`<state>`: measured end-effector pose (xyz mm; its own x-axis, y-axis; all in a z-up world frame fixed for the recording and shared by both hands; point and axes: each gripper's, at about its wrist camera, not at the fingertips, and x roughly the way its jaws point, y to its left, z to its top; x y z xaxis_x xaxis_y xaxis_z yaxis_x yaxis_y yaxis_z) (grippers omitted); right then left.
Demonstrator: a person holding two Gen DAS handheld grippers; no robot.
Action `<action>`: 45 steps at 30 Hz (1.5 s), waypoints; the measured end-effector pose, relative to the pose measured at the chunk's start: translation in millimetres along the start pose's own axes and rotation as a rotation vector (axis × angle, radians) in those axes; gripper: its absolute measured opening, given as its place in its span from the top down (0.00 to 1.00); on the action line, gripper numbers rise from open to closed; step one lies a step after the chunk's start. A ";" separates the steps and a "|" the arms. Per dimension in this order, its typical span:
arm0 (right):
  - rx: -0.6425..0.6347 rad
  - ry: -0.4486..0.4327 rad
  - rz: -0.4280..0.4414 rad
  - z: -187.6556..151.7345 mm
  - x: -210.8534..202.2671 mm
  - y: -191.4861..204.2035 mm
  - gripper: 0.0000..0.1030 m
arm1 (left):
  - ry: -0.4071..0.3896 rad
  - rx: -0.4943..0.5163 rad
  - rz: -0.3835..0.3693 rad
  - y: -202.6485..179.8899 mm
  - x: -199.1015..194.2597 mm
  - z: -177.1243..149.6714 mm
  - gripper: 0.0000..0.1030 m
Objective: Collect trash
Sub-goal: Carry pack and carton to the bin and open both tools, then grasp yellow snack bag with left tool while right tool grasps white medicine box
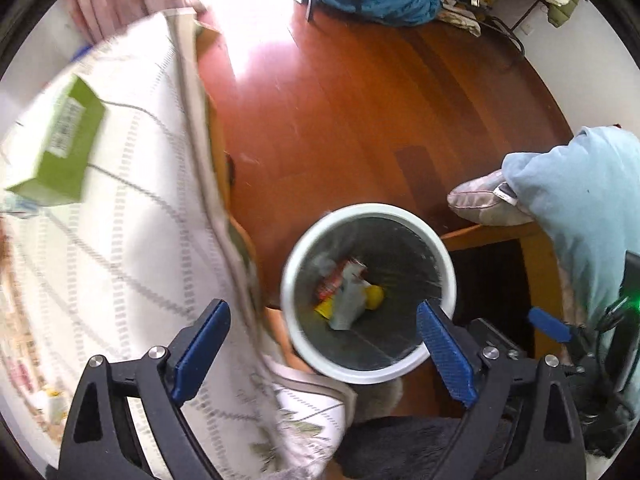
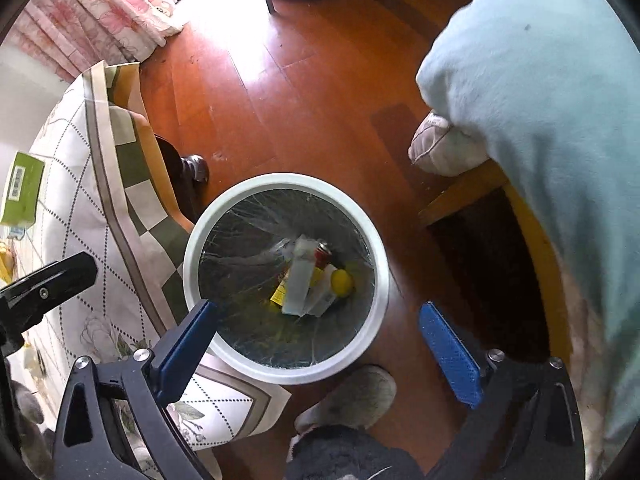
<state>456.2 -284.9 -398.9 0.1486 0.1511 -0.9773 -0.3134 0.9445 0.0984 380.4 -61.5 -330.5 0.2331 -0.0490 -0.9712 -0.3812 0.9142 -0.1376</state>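
Both claws hang over the round white-rimmed trash bin lined with a dark plastic bag (image 2: 286,278), pointing steeply down at it. The left claw (image 1: 324,354) has its blue-padded fingers (image 1: 202,354) spread wide apart, nothing between them. The right claw (image 2: 320,354) is likewise wide apart and empty. The bin stands on the reddish-brown wooden floor (image 2: 288,100), just beside the hanging edge of the white floral-and-check tablecloth (image 2: 108,184).

Trash already lies at the bottom of the bin: a pale flat packet or carton (image 2: 298,280), a red can-like item (image 2: 322,254), a round yellow object (image 2: 341,282) and a yellow wrapper scrap (image 2: 279,294), all piled together. The left wrist view shows the same heap (image 1: 348,292), blurred.

Progress judgement: several pieces are collected and both claws look freshly emptied, so a drop into the bin appears done. What is left: a green rectangular cardboard box with a barcode label (image 1: 64,144) sits on the cloth-covered surface (image 1: 120,240), well apart from the bin; whether it counts as trash cannot be told. Some small blurred items show at the far left edge of the surface, unidentifiable.

Also in view: a light blue fleece-clad part of a person (image 2: 540,140), a grey slipper (image 2: 352,400) near the bin, and pink flowered curtains (image 2: 92,12) at the back.
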 end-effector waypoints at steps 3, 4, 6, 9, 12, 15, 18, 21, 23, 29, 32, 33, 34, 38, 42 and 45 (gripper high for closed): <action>-0.010 -0.020 -0.013 -9.1 -17.1 6.6 0.01 | -0.060 0.020 0.042 2.3 -21.7 -11.8 0.08; -0.011 -0.028 -0.018 -12.4 -23.5 8.1 0.01 | -0.077 0.029 0.060 2.6 -29.5 -16.3 0.08; -0.011 -0.051 -0.022 -19.9 -39.1 11.7 0.01 | -0.110 0.043 0.077 3.7 -43.2 -24.3 0.08; -0.011 -0.099 -0.039 -31.9 -65.0 16.8 0.01 | -0.152 0.044 0.089 6.1 -65.4 -36.6 0.08; -0.016 -0.144 -0.058 -44.0 -91.7 22.1 0.01 | -0.200 0.050 0.110 6.2 -88.8 -48.0 0.08; -0.017 -0.174 -0.061 -56.6 -117.1 27.3 0.01 | -0.243 0.040 0.113 9.6 -112.8 -58.2 0.08; -0.019 -0.207 -0.057 -68.6 -144.6 32.1 0.01 | -0.286 0.029 0.109 14.9 -137.4 -68.6 0.08; -0.024 -0.244 -0.047 -79.1 -171.7 38.9 0.01 | -0.321 0.010 0.095 22.3 -159.7 -76.7 0.08; -0.025 -0.263 -0.028 -84.8 -187.7 44.6 0.01 | -0.338 -0.007 0.085 30.0 -172.8 -79.9 0.08; -0.048 -0.285 0.060 -82.2 -217.2 82.4 0.01 | -0.371 -0.122 0.075 89.9 -197.7 -80.6 0.08; -0.085 -0.279 0.093 -67.4 -214.4 118.7 0.01 | -0.366 -0.222 0.113 141.7 -194.9 -75.1 0.08; -0.102 -0.272 0.105 -61.4 -211.1 134.4 0.01 | -0.358 -0.266 0.129 162.8 -191.3 -73.3 0.08; -0.116 -0.264 0.116 -56.4 -207.3 148.9 0.01 | -0.347 -0.305 0.139 182.4 -187.1 -71.8 0.08; -0.180 -0.211 0.162 -27.3 -175.6 221.5 0.01 | -0.304 -0.457 0.174 264.0 -166.8 -64.7 0.08; -0.209 -0.146 0.184 7.0 -132.6 285.5 0.01 | -0.256 -0.557 0.179 323.0 -142.5 -52.1 0.08; -0.223 -0.100 0.174 32.7 -95.3 331.2 0.01 | -0.215 -0.594 0.162 353.6 -119.3 -39.1 0.08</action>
<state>368.9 23.1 -267.1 0.1628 0.3433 -0.9250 -0.5389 0.8162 0.2081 182.9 251.9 -270.9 0.2810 0.2087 -0.9367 -0.8418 0.5223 -0.1362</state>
